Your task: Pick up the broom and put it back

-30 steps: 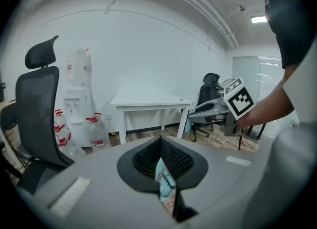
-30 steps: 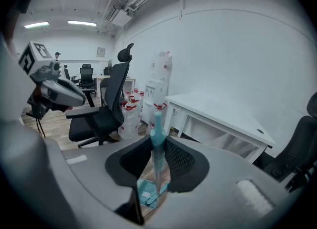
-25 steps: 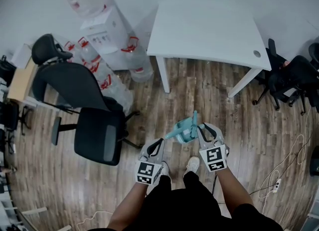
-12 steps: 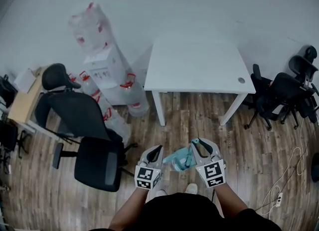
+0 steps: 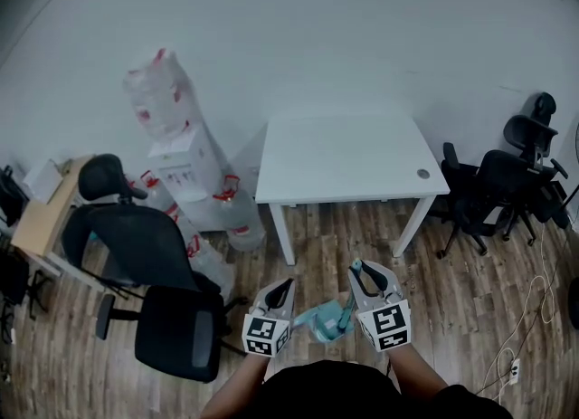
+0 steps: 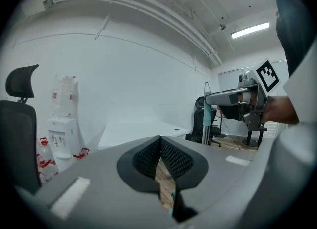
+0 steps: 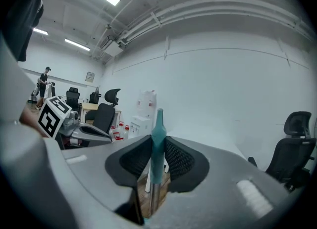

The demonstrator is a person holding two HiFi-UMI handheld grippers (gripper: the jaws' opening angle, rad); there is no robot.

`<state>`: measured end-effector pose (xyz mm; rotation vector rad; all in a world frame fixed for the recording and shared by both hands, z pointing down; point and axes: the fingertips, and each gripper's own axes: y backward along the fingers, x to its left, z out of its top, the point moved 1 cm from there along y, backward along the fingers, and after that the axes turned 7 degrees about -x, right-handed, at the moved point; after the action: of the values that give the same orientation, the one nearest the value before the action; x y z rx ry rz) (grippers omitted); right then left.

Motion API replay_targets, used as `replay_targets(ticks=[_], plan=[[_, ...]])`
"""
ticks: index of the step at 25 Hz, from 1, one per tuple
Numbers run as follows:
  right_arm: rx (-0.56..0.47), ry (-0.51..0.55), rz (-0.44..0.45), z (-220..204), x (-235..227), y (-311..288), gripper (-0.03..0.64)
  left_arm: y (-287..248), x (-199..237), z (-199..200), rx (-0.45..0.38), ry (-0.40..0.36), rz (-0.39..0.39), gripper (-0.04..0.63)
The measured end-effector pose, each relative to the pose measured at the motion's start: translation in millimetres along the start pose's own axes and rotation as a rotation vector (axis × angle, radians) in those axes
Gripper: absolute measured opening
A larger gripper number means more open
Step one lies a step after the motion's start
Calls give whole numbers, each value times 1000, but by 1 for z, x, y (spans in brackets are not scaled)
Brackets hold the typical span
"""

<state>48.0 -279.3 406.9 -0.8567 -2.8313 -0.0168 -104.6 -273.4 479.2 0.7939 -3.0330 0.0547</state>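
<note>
While two claws show low in the head view, only one carries anything. Far left of the left claw stands one small wooden desk [image 5: 36, 209], then one black office chair [image 5: 145, 245] with a headrest. Ahead and left of that claw is one water dispenser [image 5: 185, 168] bearing one big bottle [image 5: 154, 96] wrapped in film. More bottles [image 5: 206, 263] with red fittings lie at its foot, too jumbled to count, and what any of them contains cannot be told. The left claw [image 6: 159, 139] is clenched, its pad tips touching with nothing between them. Just right of it is the one broom [image 7: 158, 119], its teal handle upright and squeezed in the right claw [image 5: 371, 272], its teal lower end hanging between the two claws. One white table [image 5: 344, 155] stands ahead of both. Well right of the right claw are at least two black chairs [image 5: 498, 186].
</note>
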Motion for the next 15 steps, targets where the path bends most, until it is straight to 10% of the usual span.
replay_targets(ticks=[15], plan=[[-69, 27, -9, 20, -12, -18, 92, -5, 8, 16, -32, 30, 29, 17]])
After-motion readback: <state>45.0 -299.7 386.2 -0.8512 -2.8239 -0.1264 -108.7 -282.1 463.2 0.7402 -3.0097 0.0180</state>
